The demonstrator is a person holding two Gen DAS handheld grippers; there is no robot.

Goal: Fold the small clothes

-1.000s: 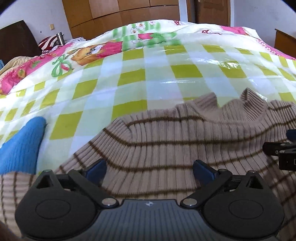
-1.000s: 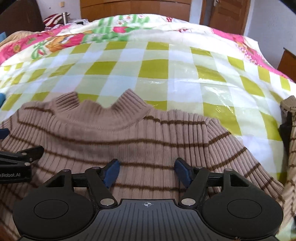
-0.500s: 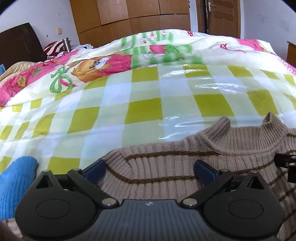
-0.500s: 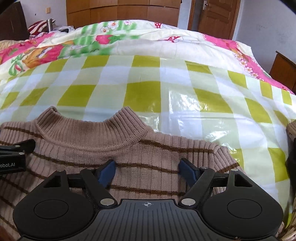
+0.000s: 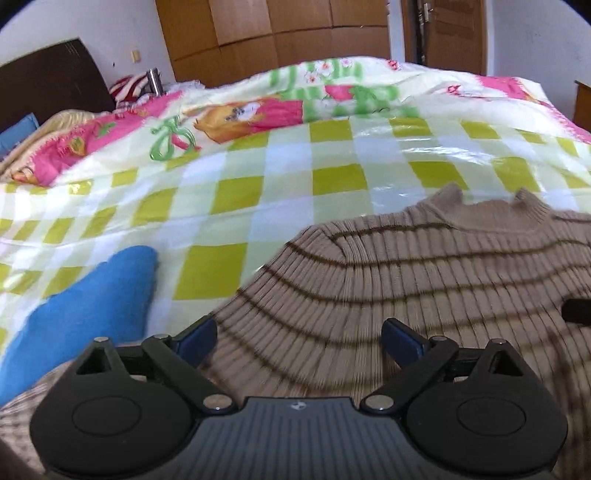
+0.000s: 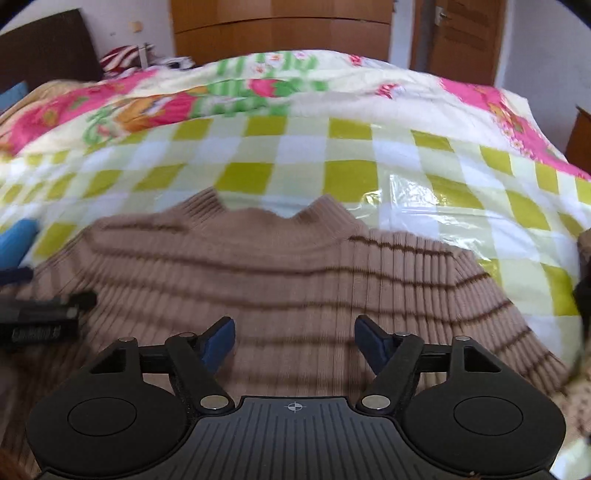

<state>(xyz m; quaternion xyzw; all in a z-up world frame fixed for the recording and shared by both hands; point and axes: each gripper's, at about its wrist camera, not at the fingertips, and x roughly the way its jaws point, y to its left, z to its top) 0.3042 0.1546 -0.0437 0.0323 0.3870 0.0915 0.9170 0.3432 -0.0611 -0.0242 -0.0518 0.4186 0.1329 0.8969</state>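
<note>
A small tan ribbed sweater with dark brown stripes (image 5: 424,273) lies flat on the bed, its collar pointing away from me. It also shows in the right wrist view (image 6: 295,273). My left gripper (image 5: 299,338) is open and empty over the sweater's left shoulder. My right gripper (image 6: 295,338) is open and empty over the sweater's chest, right of the middle. The left gripper's tip (image 6: 44,314) shows at the left edge of the right wrist view.
The bed carries a green-and-white checked plastic sheet (image 5: 258,192) over a pink cartoon quilt (image 5: 236,110). A blue garment (image 5: 88,295) lies left of the sweater. Another knit piece (image 6: 585,251) sits at the right edge. A wooden wardrobe (image 5: 273,33) stands behind.
Both grippers have moved back toward me and lower over the sweater after a forward swing; more of the sweater and the blue garment now shows. Both stay open.
</note>
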